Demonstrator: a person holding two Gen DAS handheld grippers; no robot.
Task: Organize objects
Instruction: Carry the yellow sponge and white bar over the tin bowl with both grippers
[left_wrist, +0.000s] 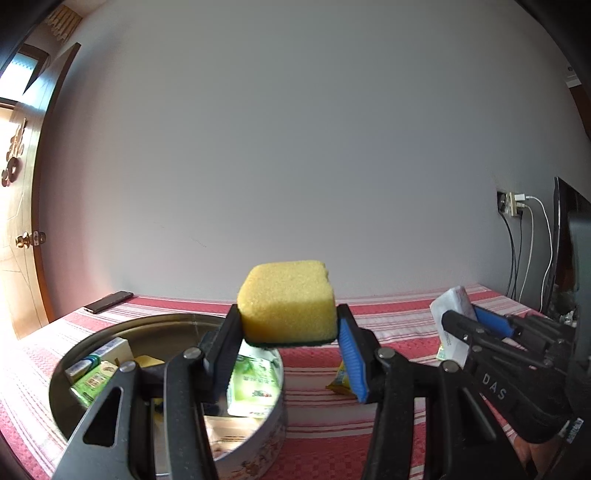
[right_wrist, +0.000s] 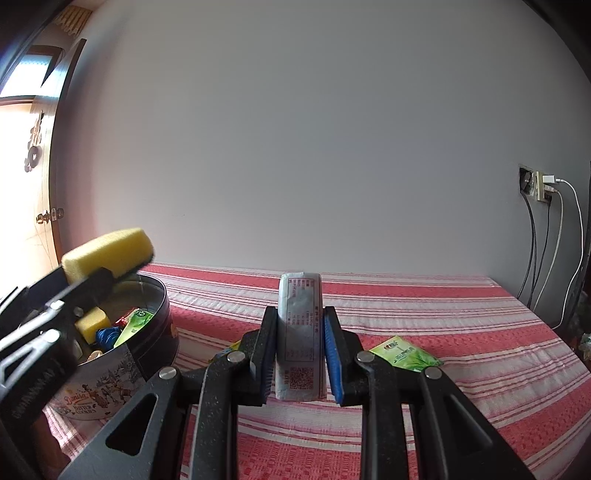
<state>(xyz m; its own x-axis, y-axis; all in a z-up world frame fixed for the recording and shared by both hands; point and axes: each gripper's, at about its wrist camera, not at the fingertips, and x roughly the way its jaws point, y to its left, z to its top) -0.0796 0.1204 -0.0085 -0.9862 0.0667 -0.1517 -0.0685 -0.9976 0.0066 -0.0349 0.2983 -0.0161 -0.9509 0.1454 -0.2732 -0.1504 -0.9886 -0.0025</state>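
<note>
My left gripper (left_wrist: 288, 321) is shut on a yellow sponge (left_wrist: 286, 301) with a dark green underside, held in the air over the right part of a round cookie tin (left_wrist: 74, 354). The tin holds green packets, a small box and another yellow sponge (right_wrist: 92, 323). My right gripper (right_wrist: 300, 332) is shut on a white wrapped packet (right_wrist: 301, 332) with printed text and a code, held upright above the red striped tablecloth (right_wrist: 443, 314). That packet (left_wrist: 452, 314) and the right gripper (left_wrist: 461, 321) also show at the right of the left wrist view.
A green sachet (right_wrist: 404, 352) lies on the cloth right of my right gripper. A yellow sachet (left_wrist: 341, 380) lies beside the tin. A dark phone (left_wrist: 109, 301) rests at the table's far left. Cables hang from a wall socket (right_wrist: 541, 186) at the right, near a dark monitor (left_wrist: 565, 240).
</note>
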